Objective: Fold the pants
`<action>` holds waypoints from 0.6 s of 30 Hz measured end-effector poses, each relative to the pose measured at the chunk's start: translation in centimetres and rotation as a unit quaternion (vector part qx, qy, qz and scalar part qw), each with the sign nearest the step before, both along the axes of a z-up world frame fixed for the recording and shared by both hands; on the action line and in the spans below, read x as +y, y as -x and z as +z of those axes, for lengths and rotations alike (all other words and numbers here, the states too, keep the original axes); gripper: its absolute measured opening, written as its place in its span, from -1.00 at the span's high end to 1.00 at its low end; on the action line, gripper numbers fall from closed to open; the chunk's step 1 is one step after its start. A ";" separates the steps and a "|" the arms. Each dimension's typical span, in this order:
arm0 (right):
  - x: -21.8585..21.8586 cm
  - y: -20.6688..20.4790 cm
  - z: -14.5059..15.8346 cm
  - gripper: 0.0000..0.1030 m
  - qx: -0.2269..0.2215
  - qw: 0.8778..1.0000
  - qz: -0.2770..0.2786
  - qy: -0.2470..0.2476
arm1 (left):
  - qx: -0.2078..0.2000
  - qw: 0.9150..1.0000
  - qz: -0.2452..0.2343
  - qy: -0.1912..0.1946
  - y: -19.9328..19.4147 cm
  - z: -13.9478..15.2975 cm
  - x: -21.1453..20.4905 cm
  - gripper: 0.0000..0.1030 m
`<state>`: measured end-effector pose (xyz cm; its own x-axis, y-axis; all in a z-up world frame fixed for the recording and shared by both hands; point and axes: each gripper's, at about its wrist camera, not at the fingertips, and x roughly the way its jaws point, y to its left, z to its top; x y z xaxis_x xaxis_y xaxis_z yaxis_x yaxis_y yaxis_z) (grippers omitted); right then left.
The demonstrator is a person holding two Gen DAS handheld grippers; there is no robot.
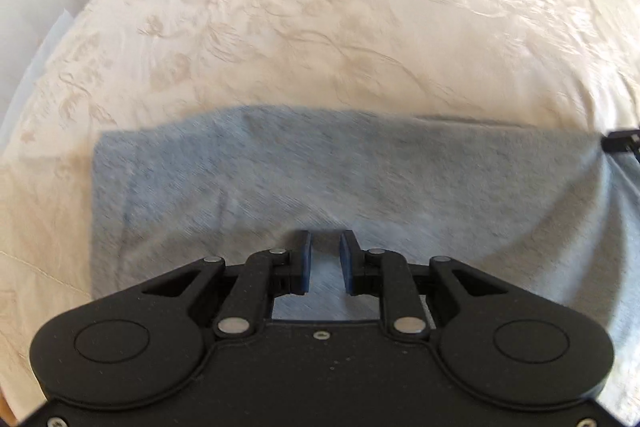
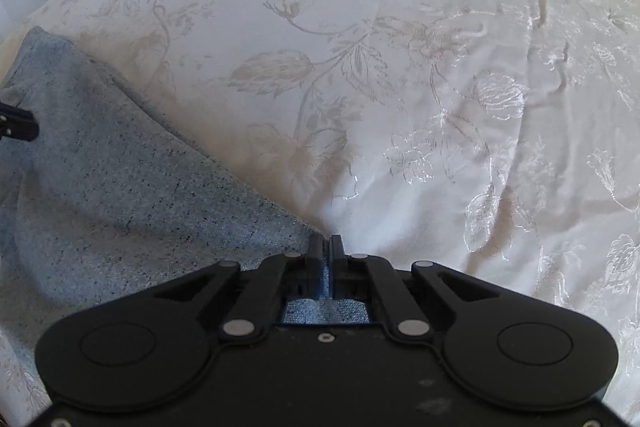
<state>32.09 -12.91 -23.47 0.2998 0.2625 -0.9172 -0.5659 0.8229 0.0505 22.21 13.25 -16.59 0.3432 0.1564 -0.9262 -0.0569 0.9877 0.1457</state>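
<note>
The pants [image 1: 340,183], a grey-blue garment, were spread flat on the pale flowered bedcover [image 1: 320,7], filling the lower middle of the left wrist view and the lower left of the right wrist view. The right gripper [image 2: 327,247] was pressed together on the edge of the cloth at the bottom centre of its frame, and a strip of fabric could be seen pinched between the blue pads. That corner grip was presumably taken so that the edge could be lifted and carried over for a fold.

The left gripper [image 1: 325,247] was held partly spread above the fabric at the bottom centre of its own frame. Cloth showed in the gap between the pads, but no pinch could be made out, so it was judged not to be holding anything. Its place over the middle of the garment suggested that a second hold was being sought, so that the cloth would stay level when raised. The left view was blurred, and finer detail of the fabric there could not be told.
</note>
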 end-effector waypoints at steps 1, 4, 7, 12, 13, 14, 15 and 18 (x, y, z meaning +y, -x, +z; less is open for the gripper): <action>0.0 -0.1 -0.3 0.93 0.003 1.000 -0.007 -0.001 | -0.004 1.000 0.007 -0.010 -0.3 -0.3 0.5 0.46; -0.4 -0.2 -0.2 0.75 0.002 0.999 -0.043 -0.012 | 0.003 1.000 0.018 -0.023 -1.6 -1.8 2.1 0.46; -1.1 0.9 1.9 0.66 -0.023 0.997 -0.063 -0.022 | 0.023 1.000 -0.001 -0.011 -3.0 -2.5 3.3 0.47; -1.2 6.3 6.7 0.61 -0.033 0.994 -0.072 -0.073 | 0.026 0.999 -0.042 -0.021 -5.1 -2.6 3.6 0.47; -0.9 7.8 7.5 0.60 -0.026 0.993 -0.073 -0.088 | 0.030 0.998 -0.051 -0.022 -5.5 -2.6 3.7 0.47; -0.5 9.2 8.0 0.60 -0.018 0.992 -0.074 -0.103 | 0.033 0.997 -0.061 -0.025 -5.4 -2.6 3.5 0.47; 0.0 10.7 8.5 0.60 -0.007 0.990 -0.075 -0.117 | 0.037 0.996 -0.070 -0.028 -5.5 -2.3 3.4 0.47; 2.6 15.4 8.6 0.60 0.038 0.984 -0.072 -0.156 | 0.032 0.994 -0.098 -0.043 -4.0 -0.9 2.2 0.47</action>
<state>16.72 -10.28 -14.89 0.2879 0.4940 -0.8204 -0.4289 0.8325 0.3508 26.18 15.44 -17.46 0.3158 0.1713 -0.9332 0.1480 0.9626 0.2268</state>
